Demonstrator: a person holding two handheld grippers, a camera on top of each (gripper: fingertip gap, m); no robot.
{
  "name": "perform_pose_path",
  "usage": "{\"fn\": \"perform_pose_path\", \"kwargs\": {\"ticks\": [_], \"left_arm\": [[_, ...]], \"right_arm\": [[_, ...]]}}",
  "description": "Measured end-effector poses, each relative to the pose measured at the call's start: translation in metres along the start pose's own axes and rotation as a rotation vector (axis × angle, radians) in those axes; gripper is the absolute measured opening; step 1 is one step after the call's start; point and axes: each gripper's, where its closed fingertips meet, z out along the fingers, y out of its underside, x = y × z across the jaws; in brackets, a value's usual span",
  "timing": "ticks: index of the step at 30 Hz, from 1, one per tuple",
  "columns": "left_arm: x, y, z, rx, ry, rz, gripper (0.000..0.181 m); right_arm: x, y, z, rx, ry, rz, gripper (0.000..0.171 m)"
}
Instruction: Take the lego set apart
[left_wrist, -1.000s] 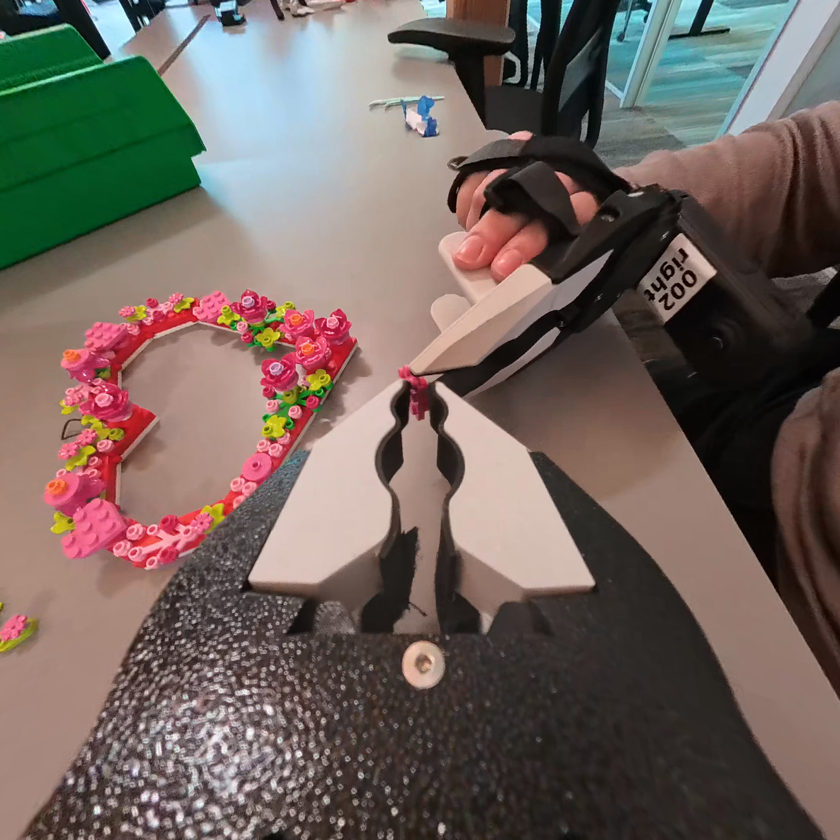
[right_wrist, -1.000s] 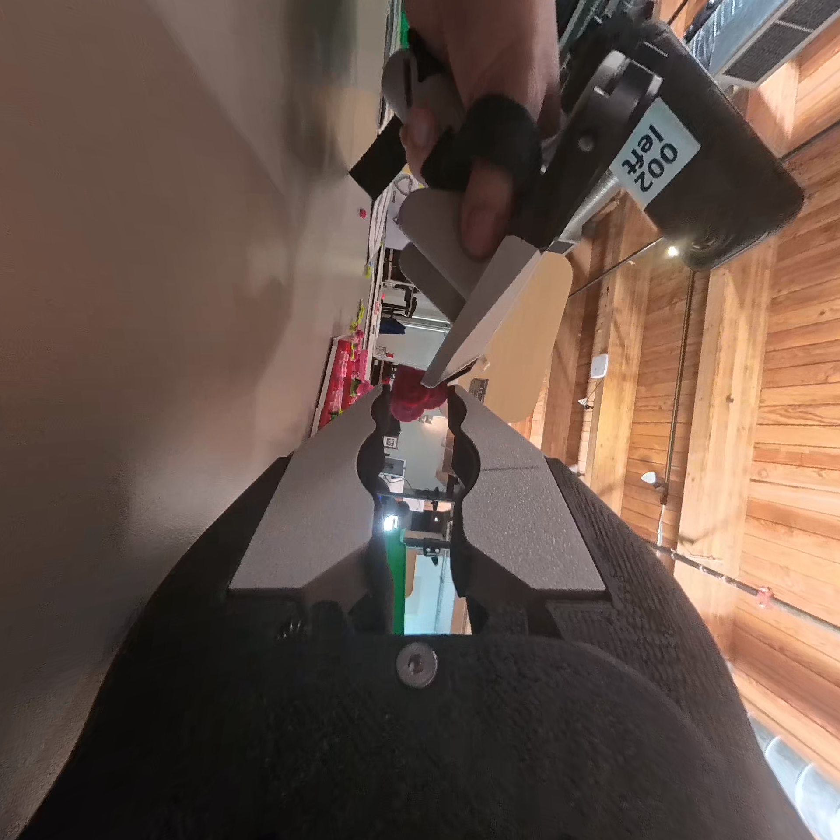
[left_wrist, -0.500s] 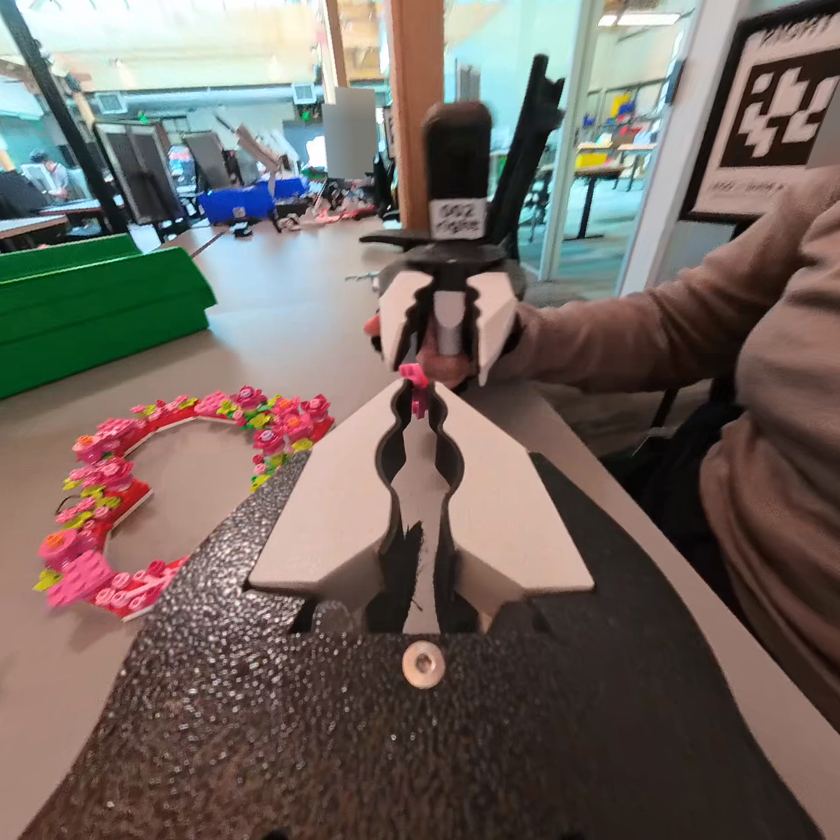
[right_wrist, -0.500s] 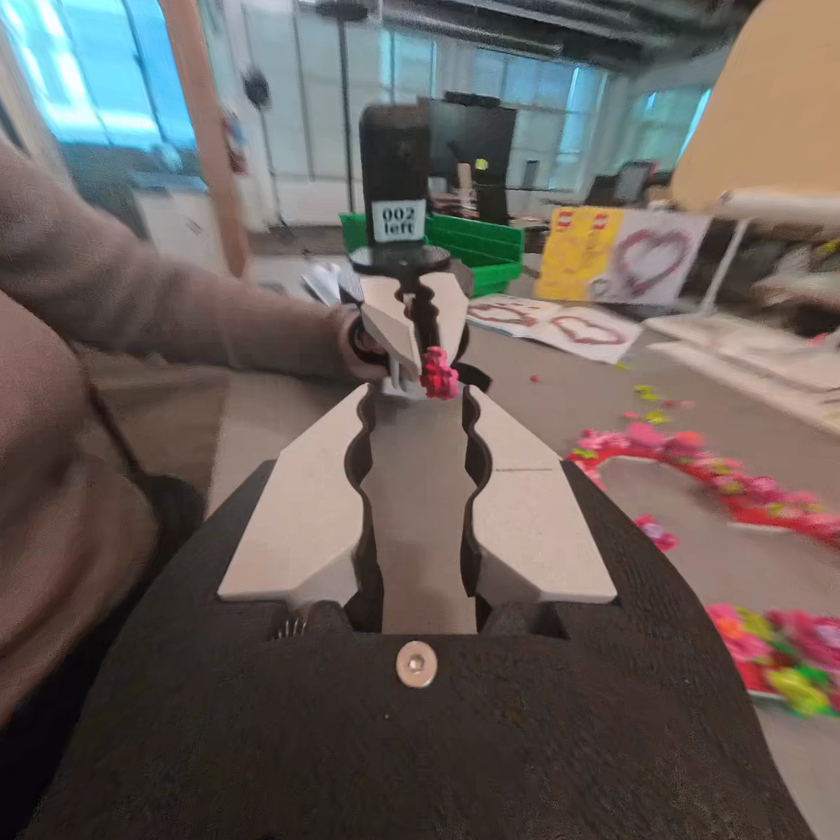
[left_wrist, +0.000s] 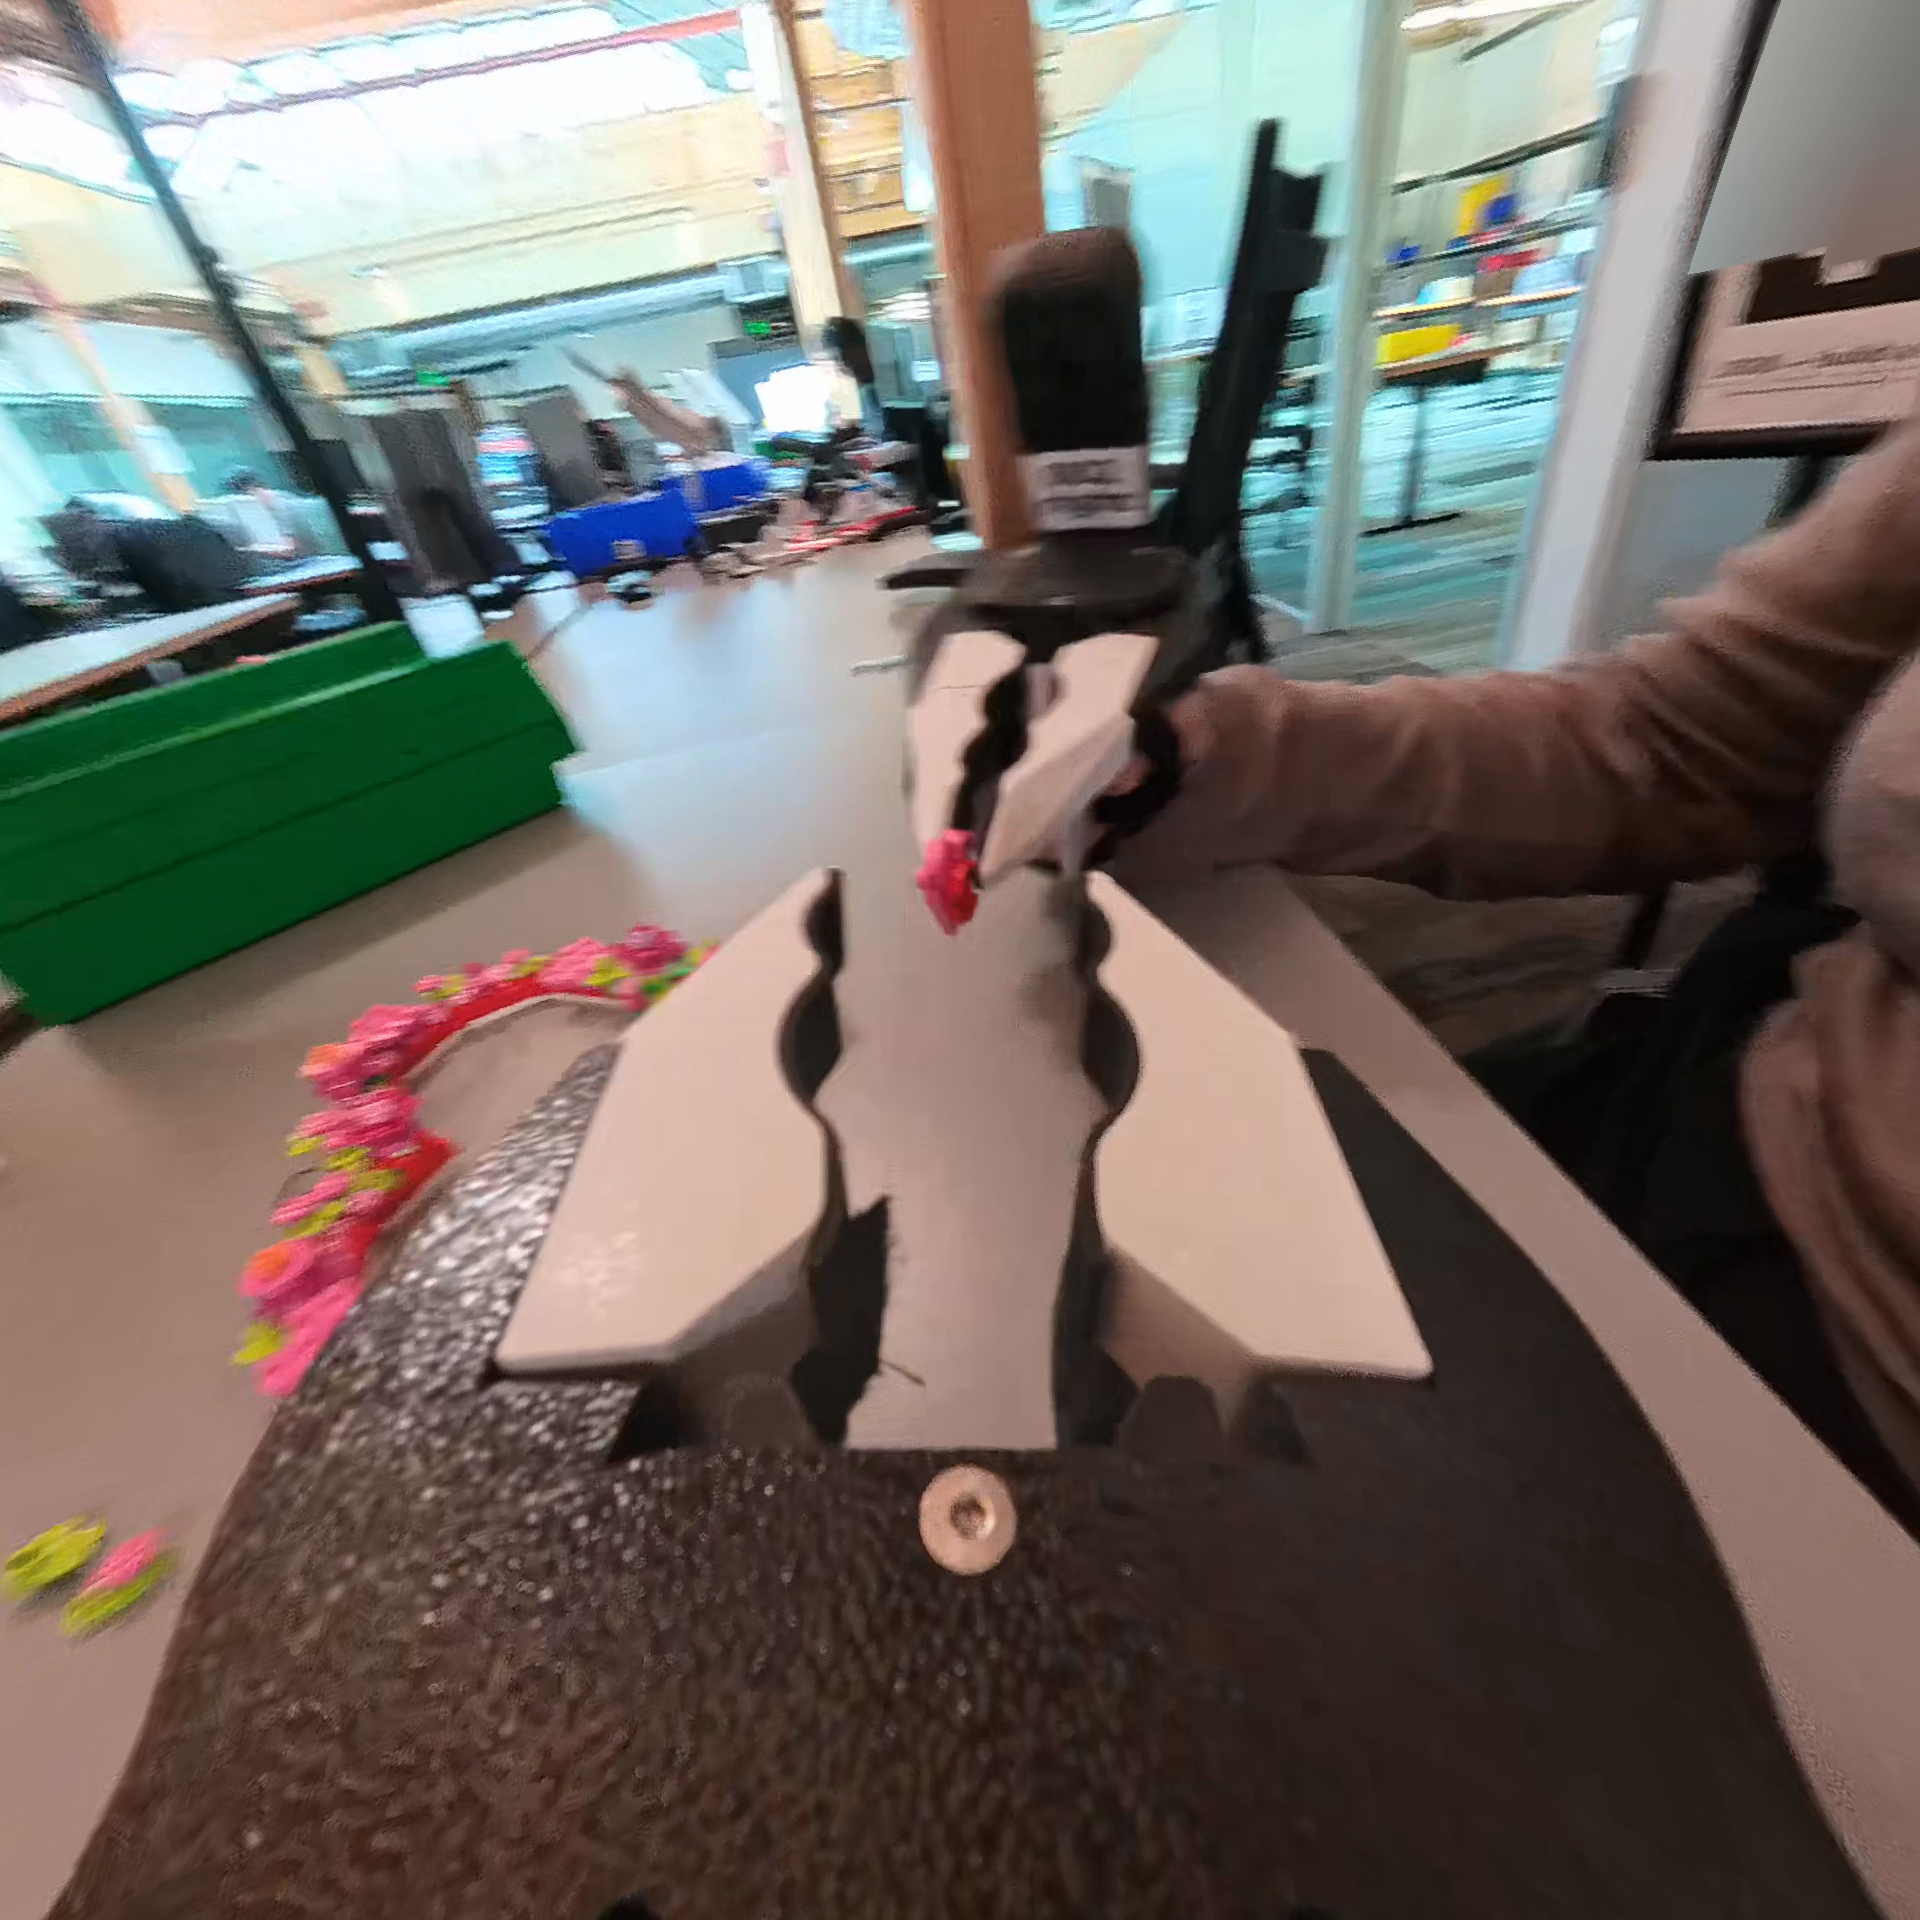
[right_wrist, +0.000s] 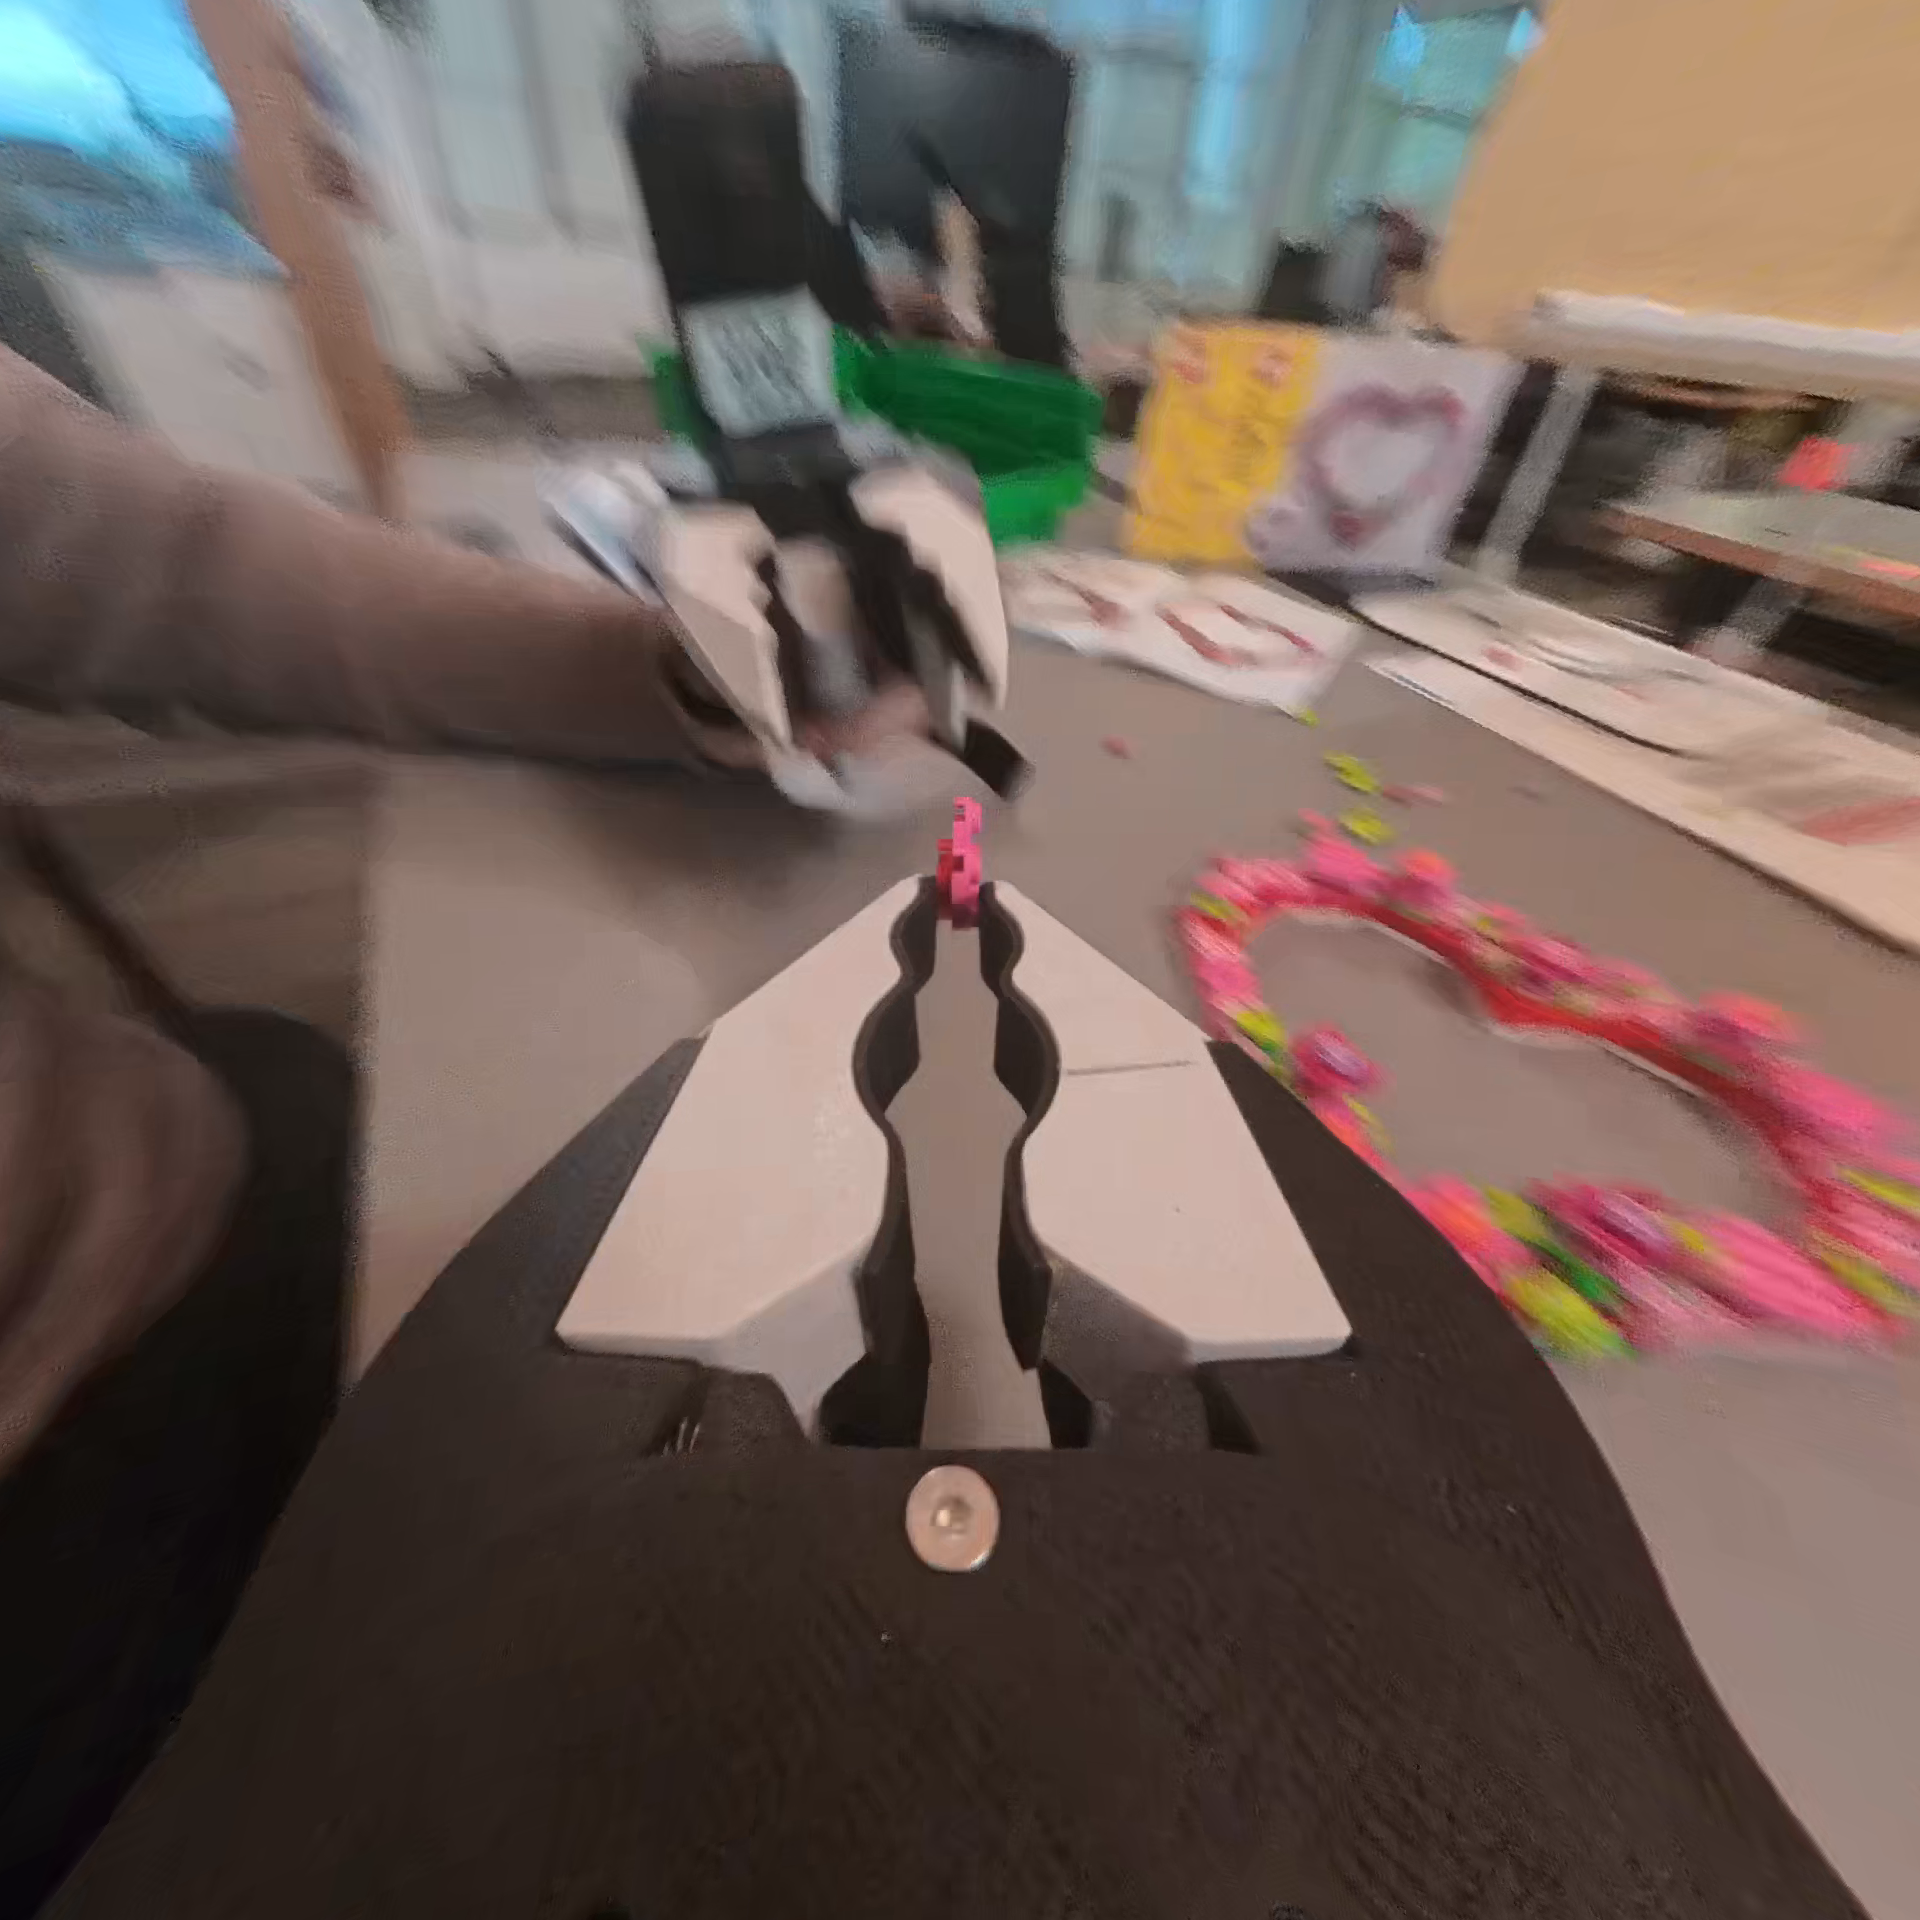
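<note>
The pink and red lego heart (left_wrist: 364, 1101) with flower studs lies flat on the grey table at the left; in the right wrist view the heart (right_wrist: 1538, 977) is at the right. My right gripper (right_wrist: 961, 902) is shut on a small pink flower piece (right_wrist: 961, 862) and holds it above the table. In the left wrist view that gripper (left_wrist: 971, 862) faces me with the piece (left_wrist: 948, 894) at its tip. My left gripper (left_wrist: 961, 888) is open and empty, just short of the piece. It also shows in the right wrist view (right_wrist: 883, 727), blurred, with its jaws apart.
Green bins (left_wrist: 260, 790) stand at the back left. Loose green and pink pieces (left_wrist: 83, 1569) lie near the left edge, and more pieces (right_wrist: 1361, 800) lie beyond the heart. A set box (right_wrist: 1299, 457) and papers (right_wrist: 1195, 634) sit farther back. Sleeved arms hold both grippers.
The pink piece passed over: my left gripper opened and let it go, my right gripper shut on it. The two grippers have drawn slightly apart.
</note>
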Motion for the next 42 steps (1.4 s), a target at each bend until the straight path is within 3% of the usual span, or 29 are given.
{"fn": "perform_pose_path", "kwargs": {"ticks": [1, 4, 7, 11, 14, 17, 20, 24, 27, 34, 37, 39, 42], "left_arm": [[-0.012, -0.003, -0.004, 0.006, -0.073, 0.014, 0.051], [-0.044, -0.011, -0.024, 0.021, -0.287, 0.102, 0.051], [-0.064, -0.003, -0.037, -0.038, -0.415, 0.181, 0.048], [-0.070, 0.005, -0.040, -0.078, -0.427, 0.189, 0.048], [-0.071, 0.006, -0.039, -0.086, -0.426, 0.181, 0.052], [-0.071, 0.004, -0.039, -0.079, -0.441, 0.212, 0.053], [-0.073, 0.000, -0.043, -0.057, -0.483, 0.258, 0.053], [-0.077, -0.006, -0.045, 0.032, -0.517, 0.240, 0.055], [-0.091, -0.006, -0.039, 0.062, -0.546, 0.219, 0.061], [-0.124, -0.013, -0.008, 0.188, -0.491, 0.081, 0.064], [-0.121, -0.009, -0.028, 0.192, -0.558, 0.005, 0.069], [-0.128, -0.016, -0.044, 0.260, -0.638, -0.019, 0.072], [-0.135, -0.007, -0.047, 0.233, -0.654, -0.079, 0.072]], "right_arm": [[0.013, 0.014, -0.009, -0.121, 0.108, -0.096, 0.006], [0.043, 0.054, -0.041, -0.574, 0.347, -0.406, 0.006], [0.046, 0.080, -0.051, -0.929, 0.363, -0.669, 0.006], [0.037, 0.092, -0.041, -1.052, 0.275, -0.811, 0.009], [0.026, 0.087, -0.036, -1.023, 0.184, -0.688, 0.014], [0.017, 0.074, -0.041, -0.935, 0.115, -0.463, 0.054], [0.022, 0.052, -0.050, -0.701, 0.126, -0.239, 0.065], [0.078, 0.006, -0.062, -0.111, 0.386, -0.058, 0.067], [0.130, -0.008, -0.094, 0.184, 0.698, -0.097, 0.067], [0.172, -0.010, -0.103, 0.187, 0.896, -0.249, 0.079], [0.173, -0.010, -0.102, 0.203, 0.894, -0.225, 0.086], [0.179, -0.001, -0.098, 0.117, 0.923, -0.239, 0.088], [0.184, 0.013, -0.087, 0.023, 0.909, -0.243, 0.092]]}}
